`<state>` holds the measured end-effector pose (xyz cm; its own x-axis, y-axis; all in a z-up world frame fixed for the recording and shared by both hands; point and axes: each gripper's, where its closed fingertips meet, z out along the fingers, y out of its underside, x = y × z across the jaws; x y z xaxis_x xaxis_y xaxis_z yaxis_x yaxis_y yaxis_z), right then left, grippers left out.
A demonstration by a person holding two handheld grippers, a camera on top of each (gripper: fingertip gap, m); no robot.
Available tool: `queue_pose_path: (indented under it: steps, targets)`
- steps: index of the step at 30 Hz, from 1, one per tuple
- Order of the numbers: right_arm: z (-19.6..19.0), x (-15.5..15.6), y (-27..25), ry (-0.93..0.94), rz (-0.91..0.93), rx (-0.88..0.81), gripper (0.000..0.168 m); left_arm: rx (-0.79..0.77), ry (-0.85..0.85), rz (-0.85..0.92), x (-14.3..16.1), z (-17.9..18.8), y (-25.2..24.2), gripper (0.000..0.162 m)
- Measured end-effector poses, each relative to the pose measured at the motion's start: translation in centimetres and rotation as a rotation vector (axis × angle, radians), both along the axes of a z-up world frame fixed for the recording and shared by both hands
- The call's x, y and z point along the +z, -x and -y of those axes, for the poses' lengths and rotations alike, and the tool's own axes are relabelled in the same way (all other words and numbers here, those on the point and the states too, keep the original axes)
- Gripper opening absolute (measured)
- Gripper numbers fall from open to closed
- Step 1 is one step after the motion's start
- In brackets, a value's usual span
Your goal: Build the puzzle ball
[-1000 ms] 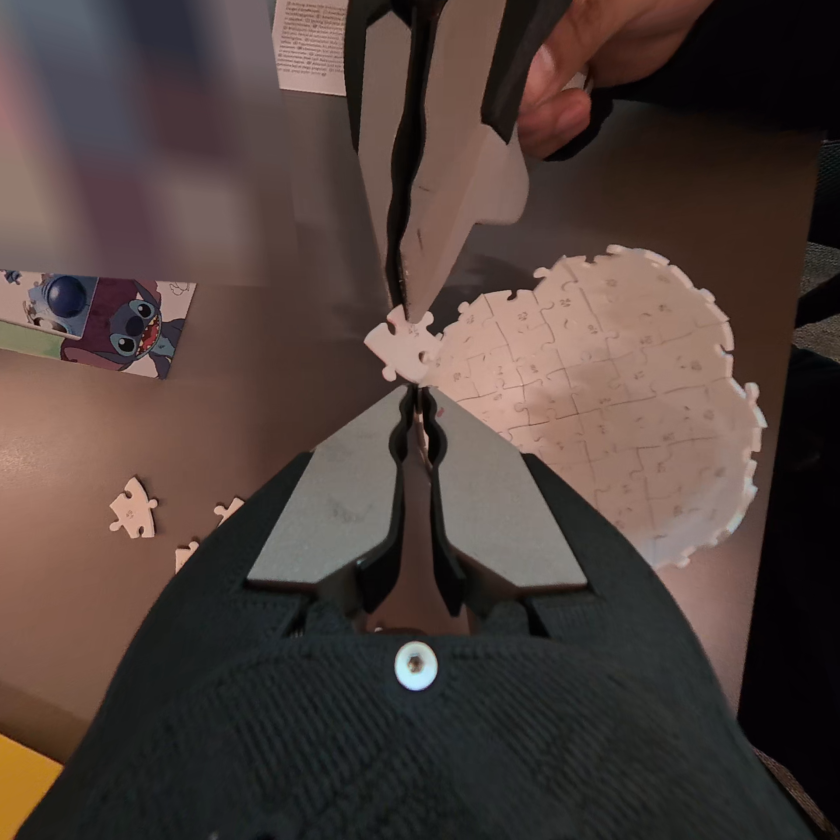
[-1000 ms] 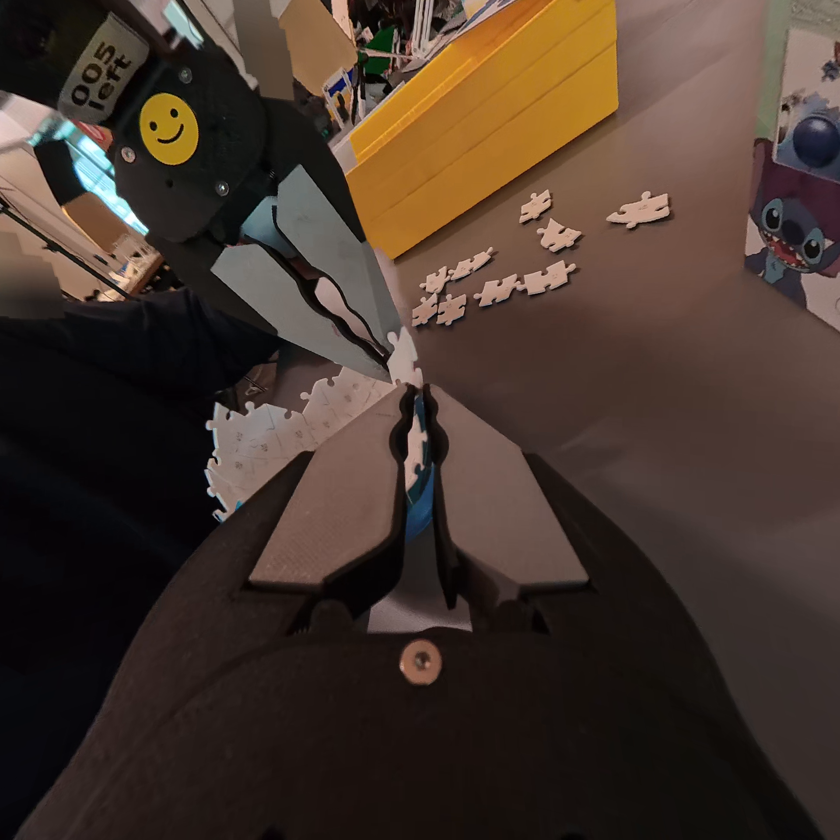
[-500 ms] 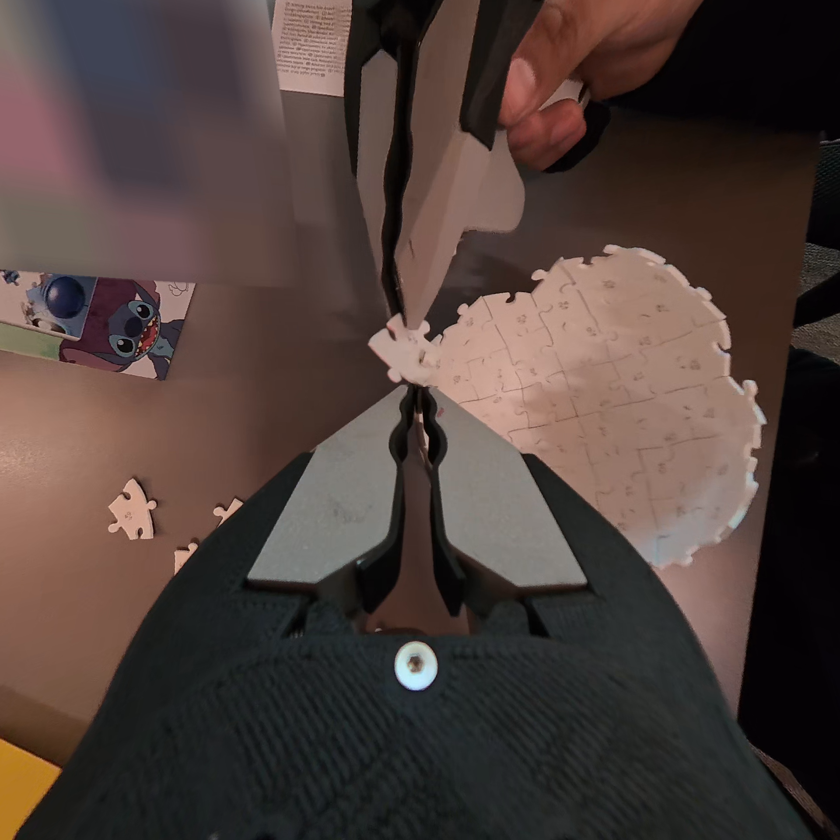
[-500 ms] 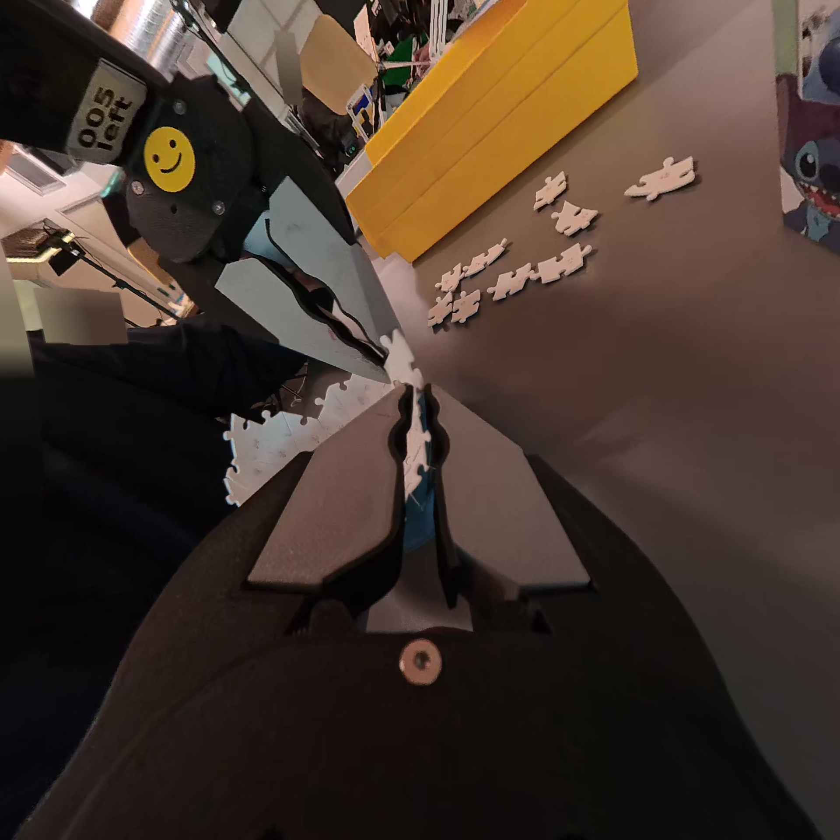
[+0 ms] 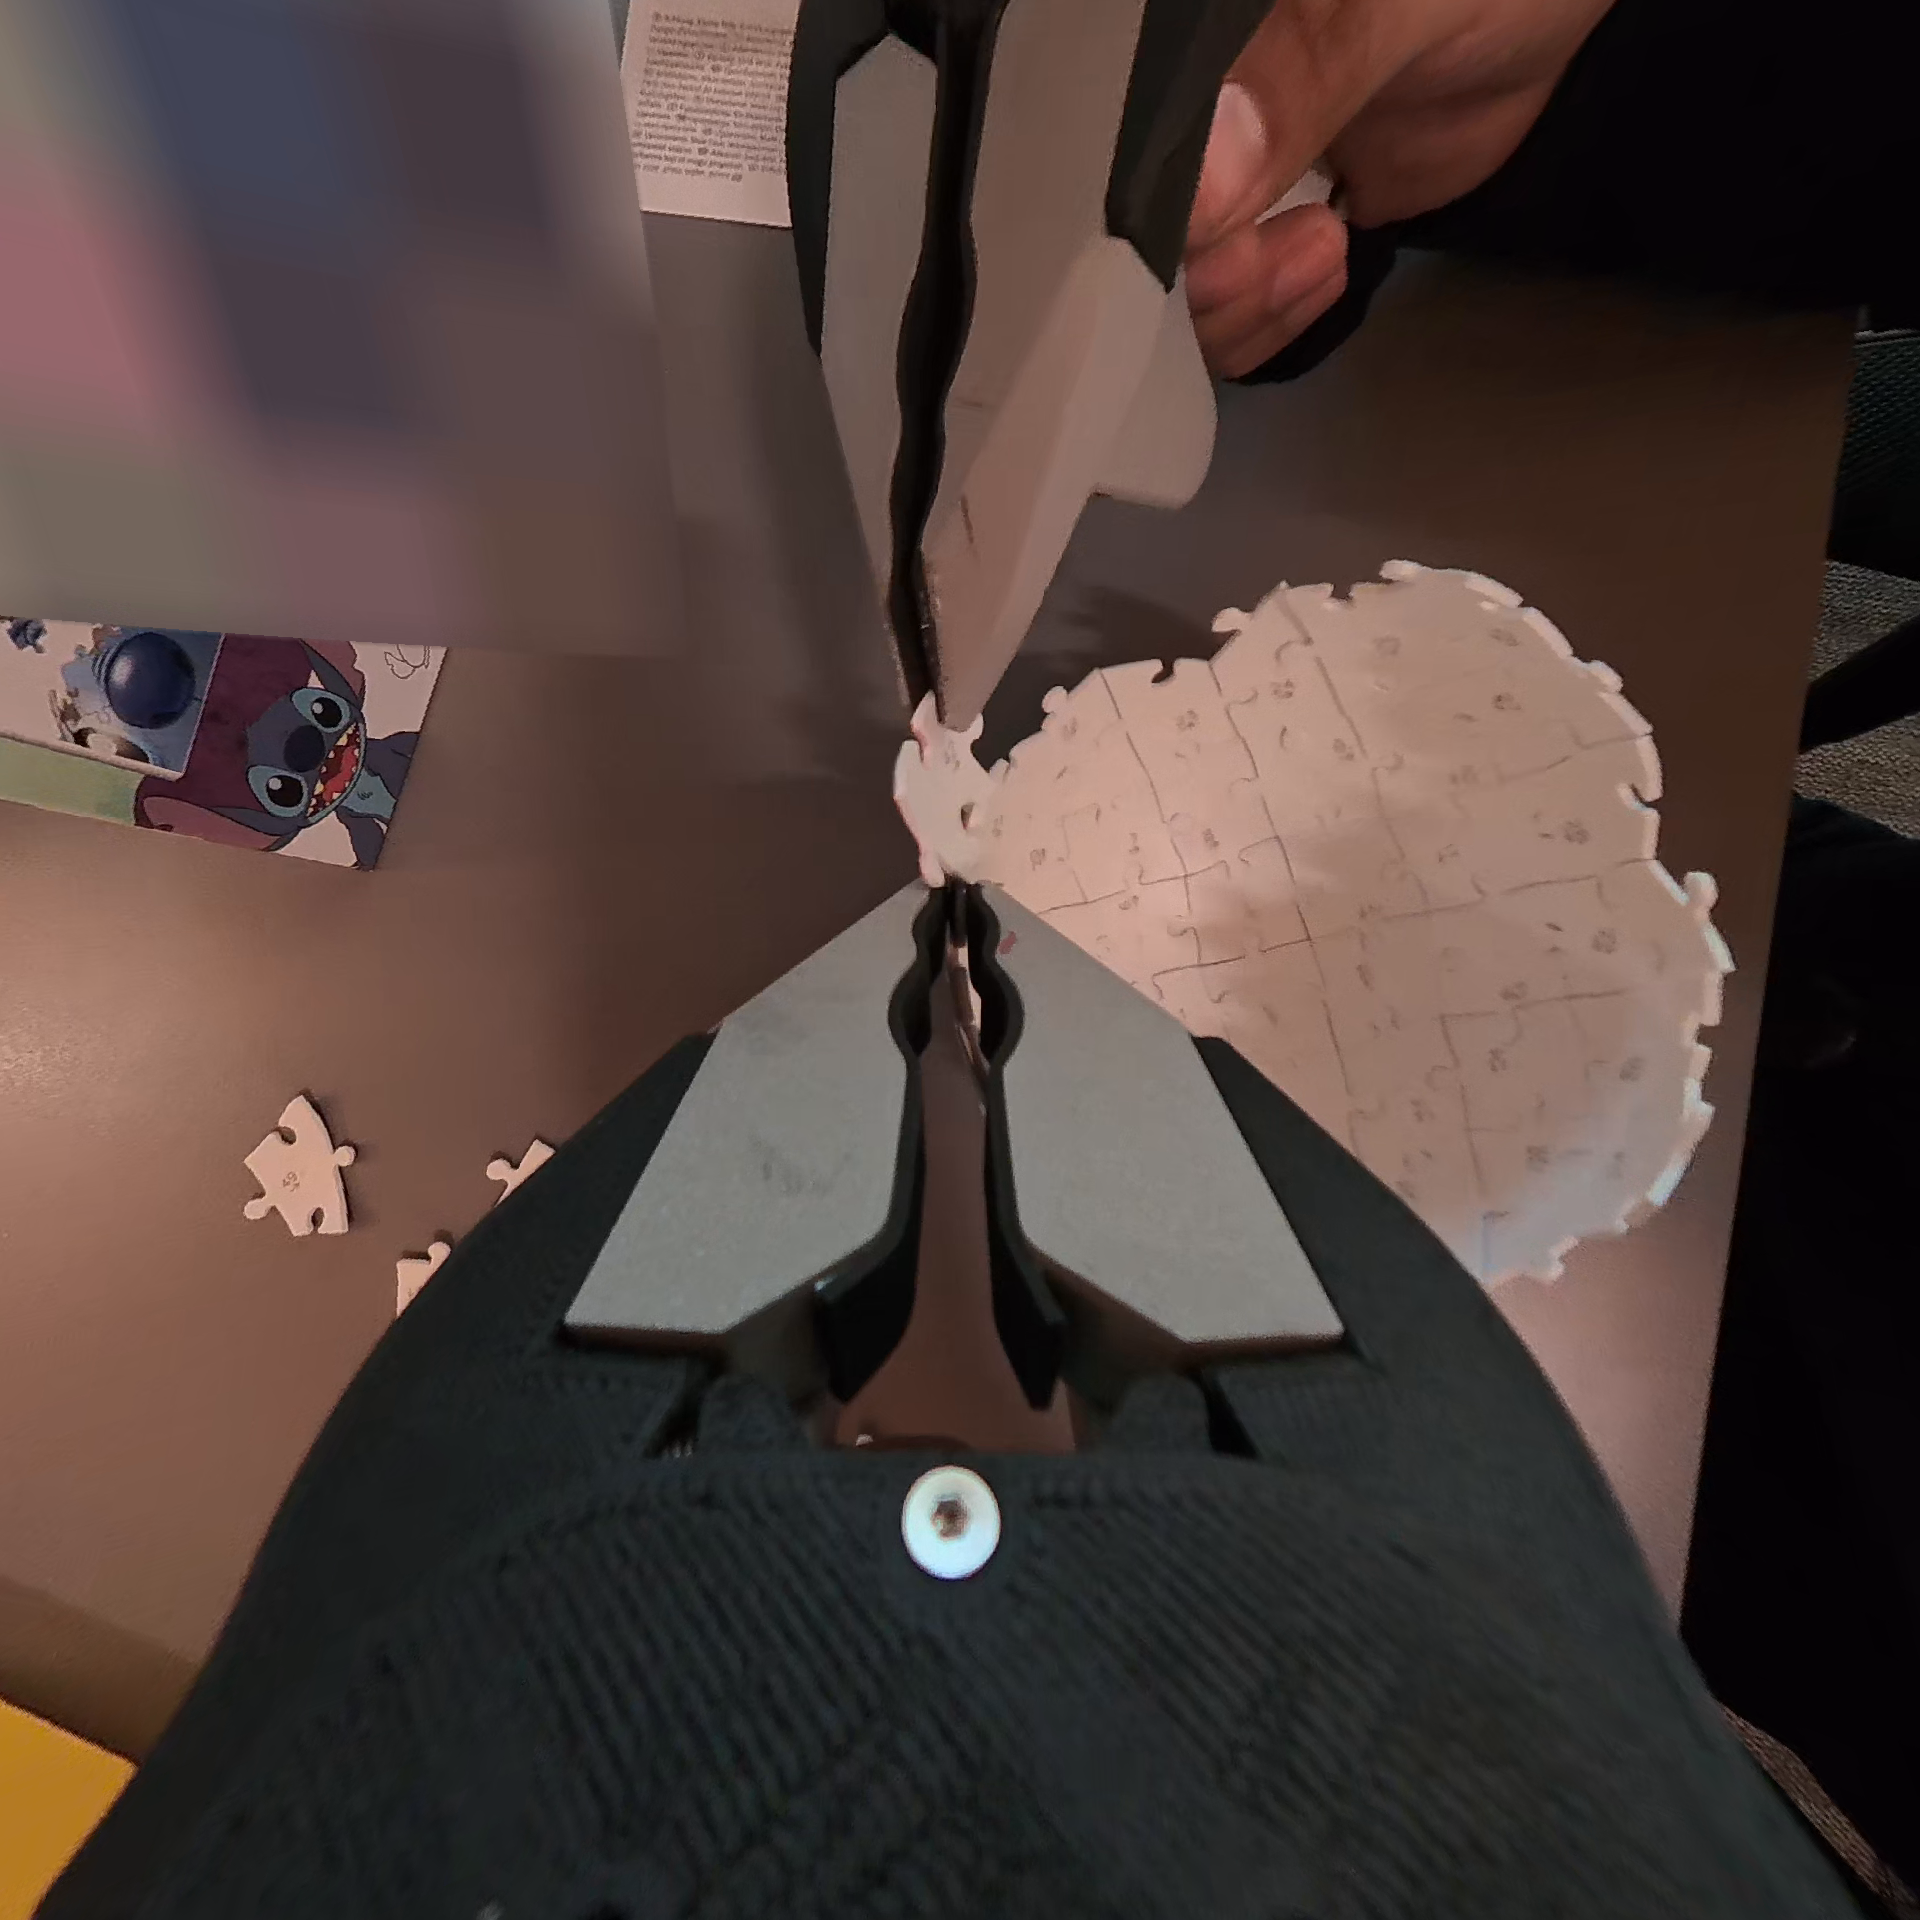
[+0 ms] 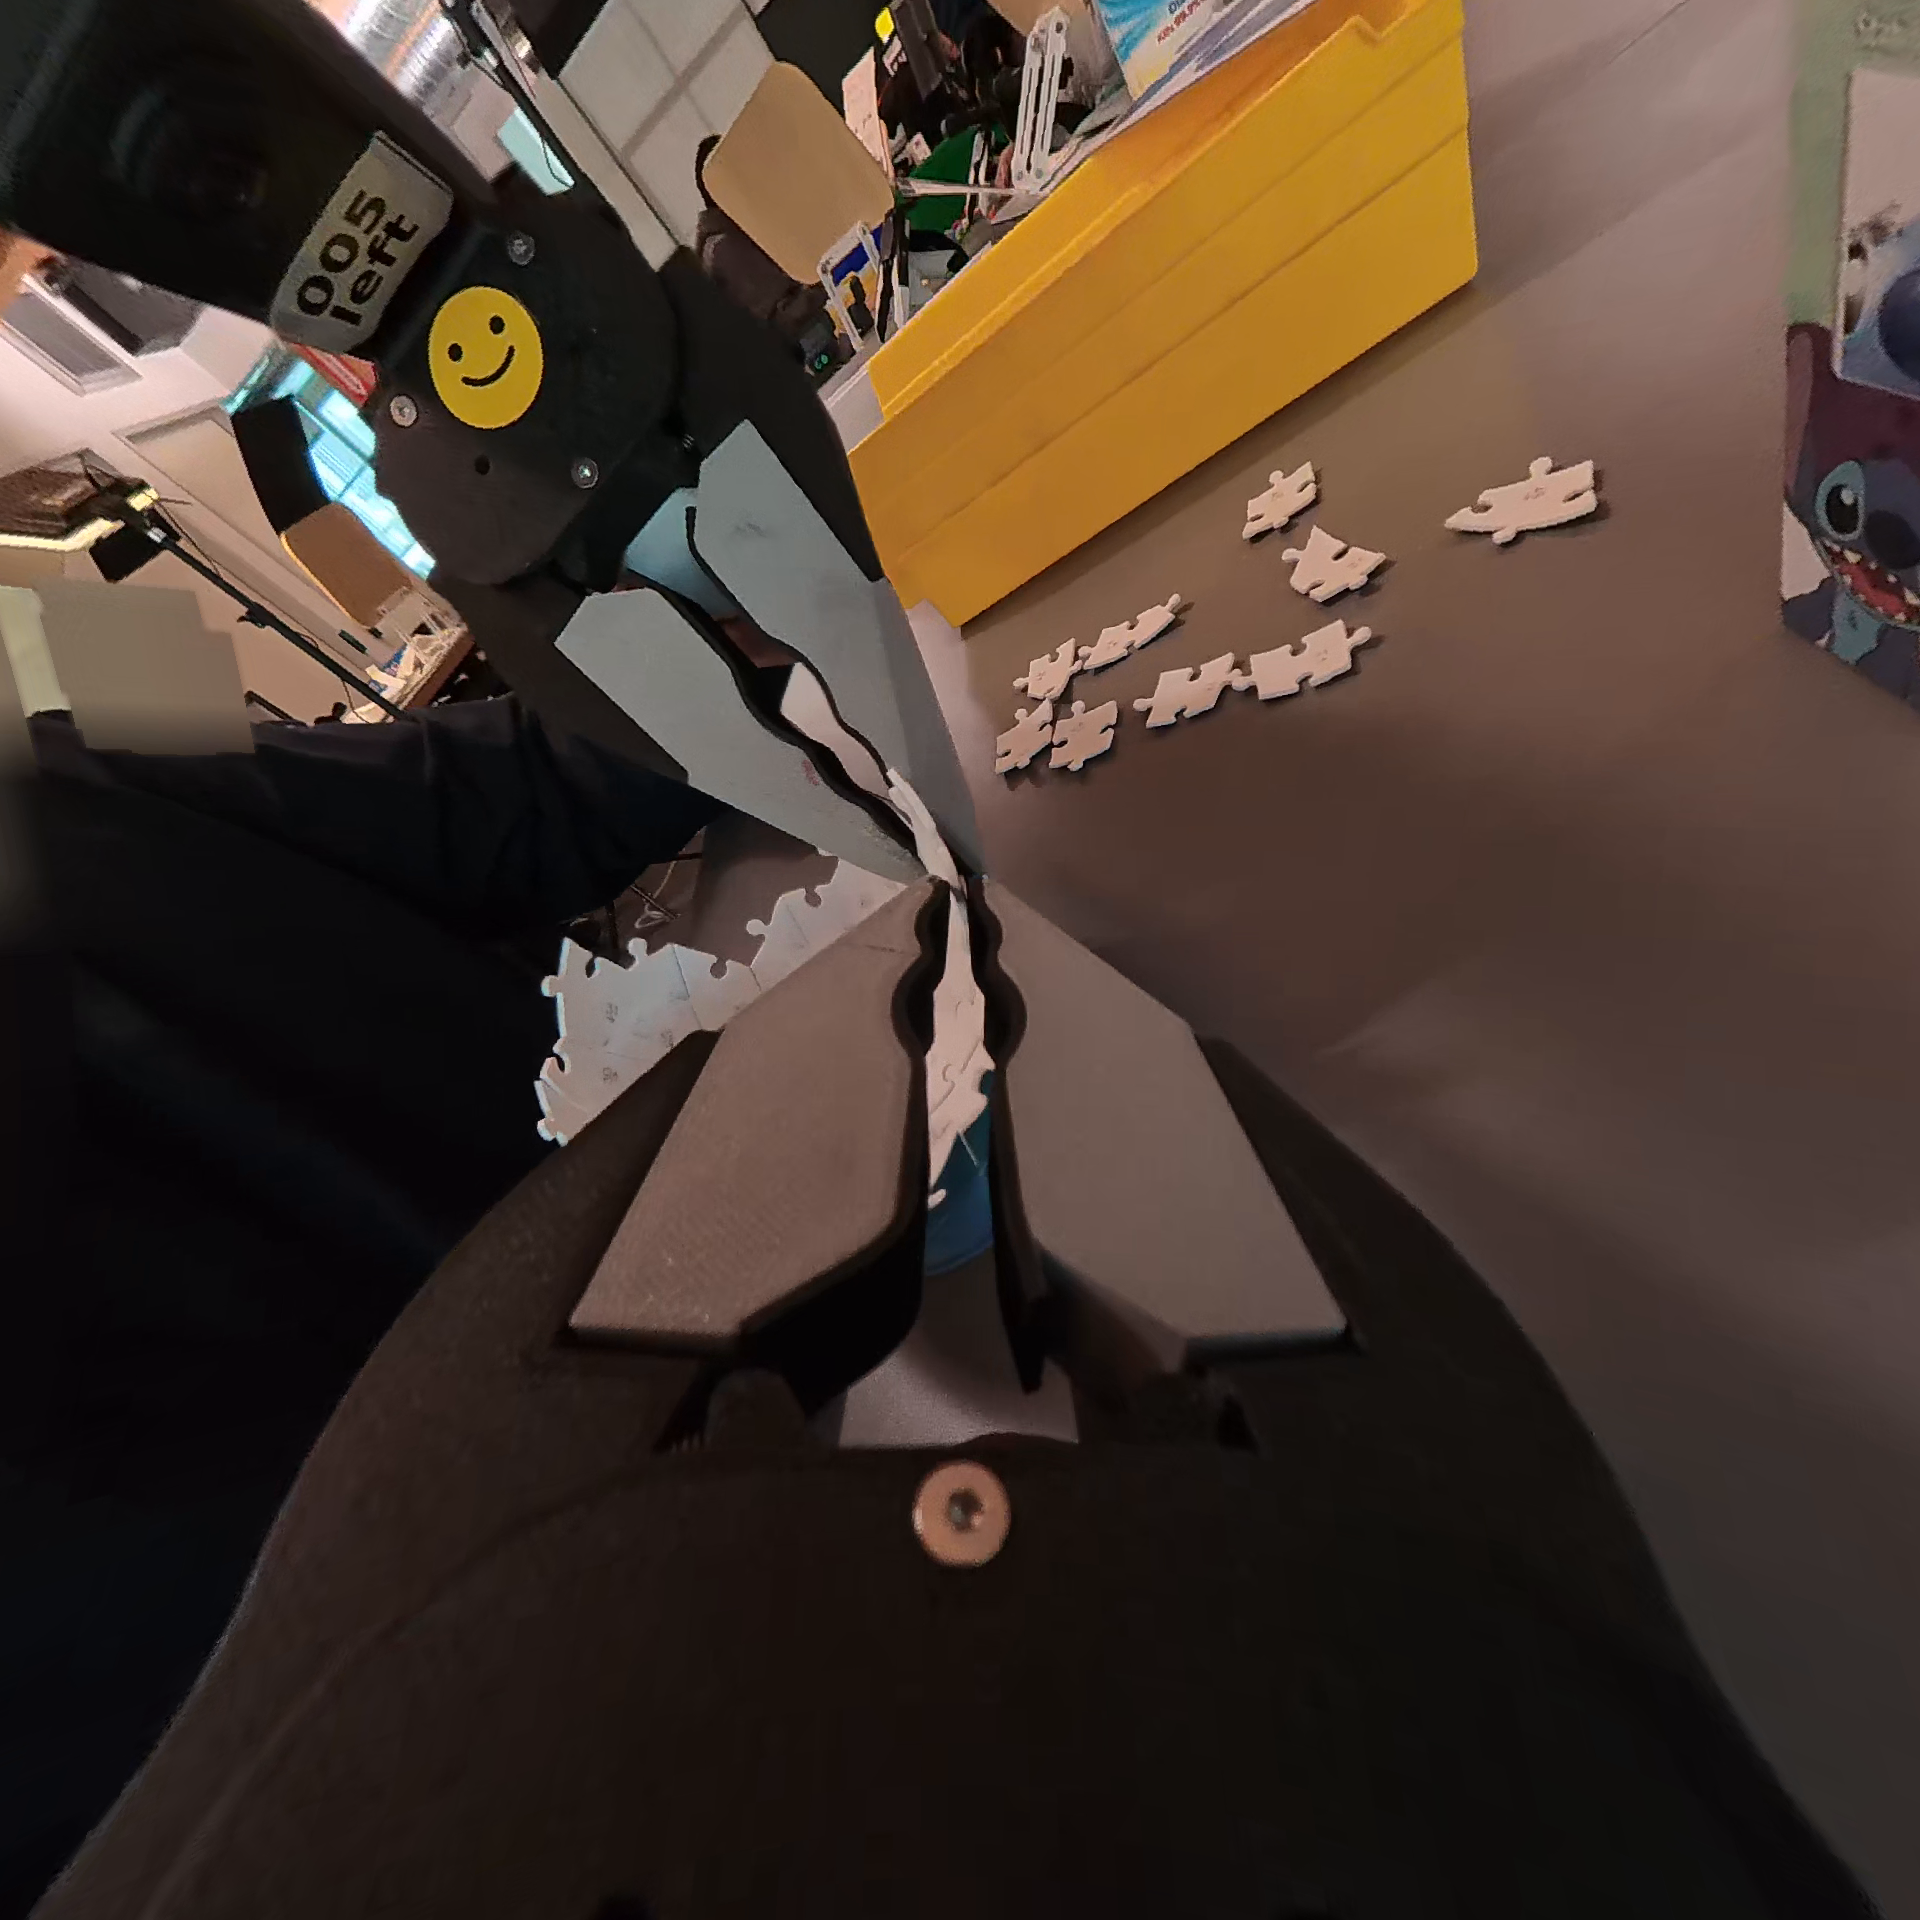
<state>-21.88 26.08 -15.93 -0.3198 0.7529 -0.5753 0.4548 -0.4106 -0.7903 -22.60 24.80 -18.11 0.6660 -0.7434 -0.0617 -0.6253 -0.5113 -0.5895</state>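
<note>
The half-built puzzle ball (image 5: 1351,904) is a white bowl-shaped shell, seen from its inside, right of centre. My left gripper (image 5: 951,909) is shut on the shell's rim, which runs edge-on between its fingers. My right gripper (image 5: 935,707) comes down from the top, shut on a single white puzzle piece (image 5: 940,790), which it holds against the shell's left rim between the two gripper tips. In the right wrist view, my right gripper (image 6: 961,894) holds the piece (image 6: 956,997). The left gripper (image 6: 925,842) reaches in from the upper left, tip to tip. The shell (image 6: 665,997) shows on the left.
Several loose white pieces (image 6: 1195,665) lie on the dark table (image 5: 312,987), some near my left gripper (image 5: 296,1179). A yellow box (image 6: 1195,343) stands behind them. A cartoon picture (image 5: 281,748) lies at the left, a printed sheet (image 5: 717,104) at the far edge. A hand (image 5: 1351,156) grips the right tool. The tips of both grippers are at nearly the same place. Both grippers' tips are roughly 15 centimeters from the cartoon picture (image 5: 281,748).
The right gripper has turned the single piece more edge-on and pressed it closer to the shell's rim. The left gripper and the shell have stayed almost still.
</note>
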Motion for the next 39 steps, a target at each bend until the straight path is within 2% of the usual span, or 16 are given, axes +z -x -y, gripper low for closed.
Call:
queue_pose_path:
  steps: [4,12,18,25,30,39]
  targets:
    - [0.1,0.0,-0.1,-0.06,-0.006,-0.002,0.0,-0.002,-0.002,-0.001,0.1,0.1,0.0,0.001]
    - [0.1,-1.4,0.4,0.011,0.056,0.001,0.006,-0.004,-0.003,-0.007,0.0,0.1,0.0,0.001]
    - [0.1,-1.1,0.3,0.025,0.043,0.008,0.0,-0.004,0.002,-0.006,0.0,0.1,0.2,0.001]
    - [0.3,-0.8,0.1,0.053,0.036,0.021,0.0,-0.008,0.004,0.02,0.8,0.4,0.4,0.013]
    - [0.4,-1.0,0.2,0.058,0.045,0.026,0.0,0.003,0.0,0.094,1.9,0.2,0.1,0.013]
    - [0.6,-0.9,0.1,0.062,0.045,0.035,0.0,0.025,0.05,0.125,1.2,-0.3,-0.1,0.004]
